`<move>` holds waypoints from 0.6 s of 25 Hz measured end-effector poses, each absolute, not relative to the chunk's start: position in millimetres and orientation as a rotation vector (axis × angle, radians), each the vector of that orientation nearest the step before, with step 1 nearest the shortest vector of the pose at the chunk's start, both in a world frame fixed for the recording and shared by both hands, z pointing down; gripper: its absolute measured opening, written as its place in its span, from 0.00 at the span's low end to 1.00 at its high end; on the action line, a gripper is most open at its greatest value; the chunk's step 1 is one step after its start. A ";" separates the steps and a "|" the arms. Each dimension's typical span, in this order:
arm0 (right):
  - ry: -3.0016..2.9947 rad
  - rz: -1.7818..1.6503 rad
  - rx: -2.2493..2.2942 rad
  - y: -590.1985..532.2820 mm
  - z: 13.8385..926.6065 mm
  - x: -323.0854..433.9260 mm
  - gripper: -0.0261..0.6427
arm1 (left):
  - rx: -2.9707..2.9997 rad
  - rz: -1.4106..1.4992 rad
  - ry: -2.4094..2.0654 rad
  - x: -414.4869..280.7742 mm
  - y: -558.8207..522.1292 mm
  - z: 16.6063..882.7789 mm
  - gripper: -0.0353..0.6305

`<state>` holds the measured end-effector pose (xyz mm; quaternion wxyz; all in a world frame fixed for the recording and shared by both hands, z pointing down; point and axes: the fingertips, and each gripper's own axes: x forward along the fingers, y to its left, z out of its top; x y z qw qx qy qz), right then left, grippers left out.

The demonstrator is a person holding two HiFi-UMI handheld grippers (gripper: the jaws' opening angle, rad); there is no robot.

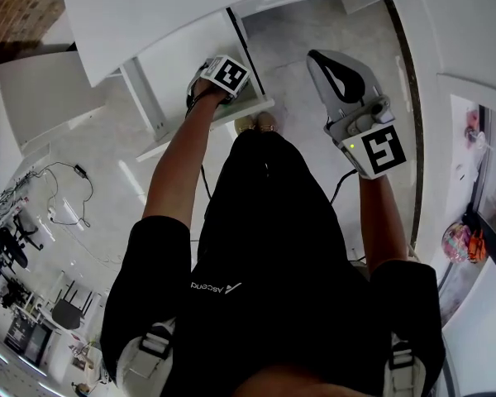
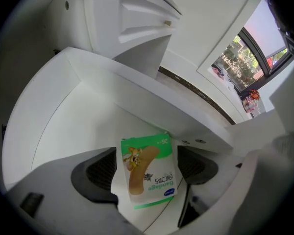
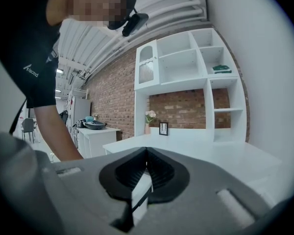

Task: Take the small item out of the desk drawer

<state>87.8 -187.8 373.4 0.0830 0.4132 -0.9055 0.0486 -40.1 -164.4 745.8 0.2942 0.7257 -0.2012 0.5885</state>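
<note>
A small green-and-white bandage box (image 2: 148, 170) lies flat on the floor of the open white desk drawer (image 2: 63, 111). My left gripper (image 2: 146, 156) points steeply down into the drawer. Its jaws are open, one on each side of the box, and the pads do not press on it. In the head view only the left gripper's marker cube (image 1: 229, 74) shows above the drawer (image 1: 252, 106); its jaws and the box are hidden. My right gripper (image 3: 147, 155) is shut and empty. It is held level to the right of the drawer, and its body (image 1: 347, 89) shows in the head view.
The white desk top (image 1: 149, 15) overhangs the drawer at the back. The person's feet (image 1: 256, 123) stand just below the drawer front. Cables (image 1: 58, 193) lie on the floor at left. White wall shelves (image 3: 191, 77) and a brick wall (image 3: 112, 92) show in the right gripper view.
</note>
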 end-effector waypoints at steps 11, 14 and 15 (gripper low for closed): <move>-2.675 0.164 1.262 -186.6 383.3 101.1 0.04 | 1.936 1.667 -0.485 -35.8 -156.5 760.3 0.62; -2.675 0.158 1.256 -187.6 385.9 99.0 0.04 | 1.941 1.692 -0.491 -38.0 -158.0 763.1 0.60; -2.675 0.165 1.253 -187.4 386.1 98.0 0.04 | 1.943 1.689 -0.494 -38.1 -158.9 762.8 0.59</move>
